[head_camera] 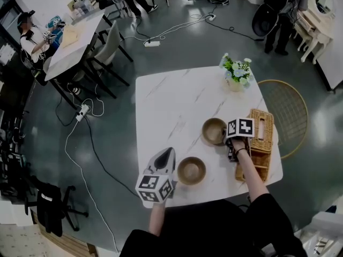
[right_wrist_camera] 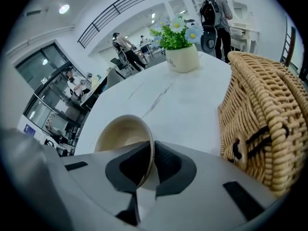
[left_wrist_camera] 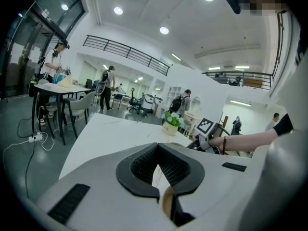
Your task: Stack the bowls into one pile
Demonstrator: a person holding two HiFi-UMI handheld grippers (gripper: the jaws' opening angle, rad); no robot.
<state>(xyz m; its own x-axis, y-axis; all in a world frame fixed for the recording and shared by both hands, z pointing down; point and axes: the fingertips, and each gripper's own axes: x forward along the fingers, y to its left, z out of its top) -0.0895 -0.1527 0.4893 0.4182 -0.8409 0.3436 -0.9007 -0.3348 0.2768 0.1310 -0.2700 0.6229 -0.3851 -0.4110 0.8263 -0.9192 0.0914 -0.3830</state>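
Two tan bowls stand on the white marble table (head_camera: 171,100). My right gripper (head_camera: 227,141) is shut on the near rim of the right bowl (head_camera: 213,130). In the right gripper view the rim of this bowl (right_wrist_camera: 122,134) is pinched between the dark pads, one pad inside and one outside, at the right gripper (right_wrist_camera: 149,160). The second bowl (head_camera: 191,170) sits nearer the front edge. My left gripper (head_camera: 167,153) lies just left of it, shut with nothing in it. In the left gripper view the left gripper (left_wrist_camera: 158,170) shows only a sliver of that bowl (left_wrist_camera: 167,202) low between its jaws.
A wicker basket (head_camera: 260,138) lies right beside the right gripper, close at its right in the right gripper view too (right_wrist_camera: 269,119). A flower pot (head_camera: 236,74) stands at the table's far right corner. A round wire chair (head_camera: 289,111) is off the right edge.
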